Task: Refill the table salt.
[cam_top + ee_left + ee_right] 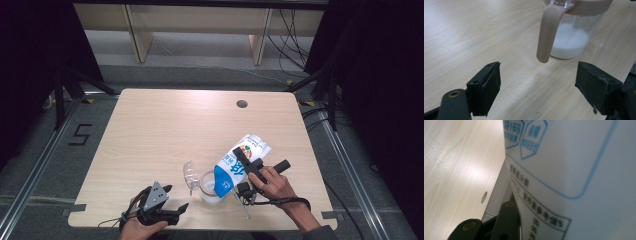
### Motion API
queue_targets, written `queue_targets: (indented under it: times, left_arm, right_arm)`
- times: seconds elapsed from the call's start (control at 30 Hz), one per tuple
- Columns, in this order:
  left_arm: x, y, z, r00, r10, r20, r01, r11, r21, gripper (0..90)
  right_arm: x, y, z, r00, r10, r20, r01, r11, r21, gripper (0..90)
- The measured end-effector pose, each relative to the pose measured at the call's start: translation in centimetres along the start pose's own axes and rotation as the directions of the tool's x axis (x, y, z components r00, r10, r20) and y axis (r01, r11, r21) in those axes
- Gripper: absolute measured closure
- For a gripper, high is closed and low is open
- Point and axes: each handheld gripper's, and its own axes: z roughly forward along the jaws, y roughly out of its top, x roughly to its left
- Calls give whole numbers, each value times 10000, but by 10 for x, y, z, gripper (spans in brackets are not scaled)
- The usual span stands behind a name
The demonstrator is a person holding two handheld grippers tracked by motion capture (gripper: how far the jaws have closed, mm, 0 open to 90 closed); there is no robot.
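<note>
Your right tool [248, 170] grips the bag [239, 165], tilted mouth-down toward the jug [209, 189]; left tool [175, 197] released above the wooden counter [165, 125].

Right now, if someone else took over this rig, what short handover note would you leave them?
Right gripper: shut on the milk bag, tilted mouth-down over the clear jug.
Left gripper: open, holding nothing, near the table's front edge, jaws facing the jug's beige handle.
Done: some white liquid already sits in the jug's bottom.
Left: probably finish pouring, set the bag down; the clear lid lies beside the jug.
</note>
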Motion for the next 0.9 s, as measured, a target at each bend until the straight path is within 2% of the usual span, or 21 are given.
queue_targets:
  times: [0.27, 0.3, 0.37, 0.43, 0.47, 0.8, 0.9]
  left_arm:
    - [0, 0, 0, 10000, 9, -11, -9, 10000, 5, 199]
    - [0, 0, 0, 10000, 1, -5, -1, 10000, 1, 199]
    - [0, 0, 0, 10000, 10, -7, -10, 10000, 0, 199]
    - [0, 0, 0, 10000, 31, -15, -31, 10000, 3, 199]
    - [0, 0, 0, 10000, 34, -16, -34, 10000, 2, 199]
    - [0, 0, 0, 10000, 29, -22, -29, 10000, -6, 199]
    - [1, 0, -1, 9997, 226, -48, -226, 9997, 35, 199]
  right_arm:
    - [-1, 0, 1, 9999, -132, 44, 132, 9999, -59, 705]
    - [1, 0, 0, 9999, 57, -83, -56, 10000, 23, 705]
    - [1, 0, 0, 10000, -21, -23, 21, 10000, -2, 705]
    - [1, 0, 0, 9999, 108, -65, -108, 9999, 57, 706]
    - [0, 0, 0, 10000, -55, 6, 55, 10000, 17, 707]
    - [0, 0, 0, 10000, -97, 13, 97, 9999, 28, 712]
    - [-1, 0, 0, 9999, -124, -7, 124, 9999, 30, 713]
